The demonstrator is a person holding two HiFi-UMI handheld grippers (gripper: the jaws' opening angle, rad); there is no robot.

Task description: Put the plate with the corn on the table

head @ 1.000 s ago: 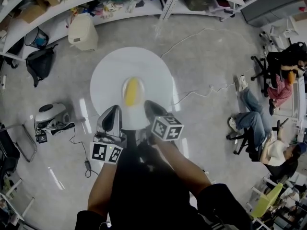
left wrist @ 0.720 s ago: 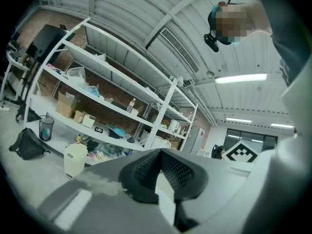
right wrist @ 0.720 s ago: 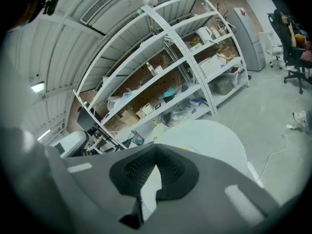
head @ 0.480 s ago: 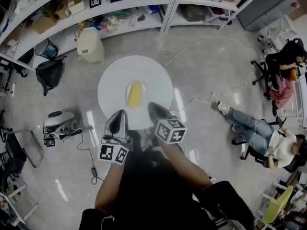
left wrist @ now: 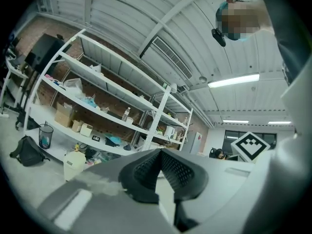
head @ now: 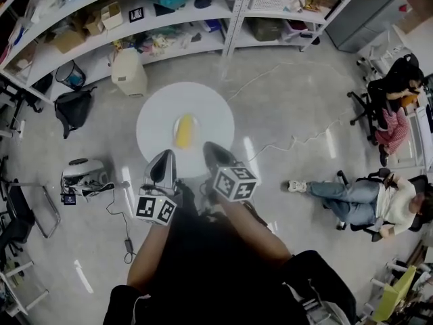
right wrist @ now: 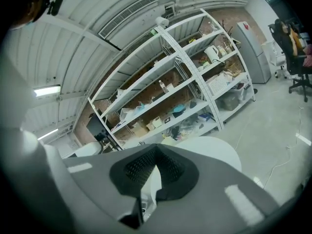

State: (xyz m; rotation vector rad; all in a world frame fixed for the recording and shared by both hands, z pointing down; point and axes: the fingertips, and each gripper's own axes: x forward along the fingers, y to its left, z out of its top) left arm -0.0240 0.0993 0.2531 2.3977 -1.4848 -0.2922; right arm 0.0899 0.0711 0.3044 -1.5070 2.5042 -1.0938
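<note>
At the far left of the head view we see a black bag point(head: 73, 110) lying on the grey floor point(head: 291, 107). Lower left of it sits a pale machine point(head: 80, 171) with cables. Just right of the bag a cream bin point(head: 128, 72) stands before the white shelving point(head: 230, 12) that runs along the top of the frame.

Left of centre, the left tongs point(head: 164, 156) reach up the frame from the person's forearm. Their marker cube point(head: 155, 208) sits low, and their tips are at the near rim of the white plate point(head: 203, 110). In the left gripper view the left tongs point(left wrist: 160, 152) are clenched, the dark ribbed pads point(left wrist: 183, 169) meeting at their tips on a pale edge that we take for the plate's rim.

The plate is in the middle of the head view, held level above the floor and not resting on anything. The yellow corn point(head: 184, 131) lies at its centre.

Just right of it, the right tongs point(head: 211, 147) also meet the near rim, beside their own cube point(head: 235, 181). In the right gripper view the right tongs point(right wrist: 155, 150) are clenched on the rim, and the plate point(right wrist: 214, 147) spreads out beyond them.

At the right edge two people sit in chairs, one in the upper right point(head: 399, 93) and one in the lower right point(head: 385, 205).
</note>
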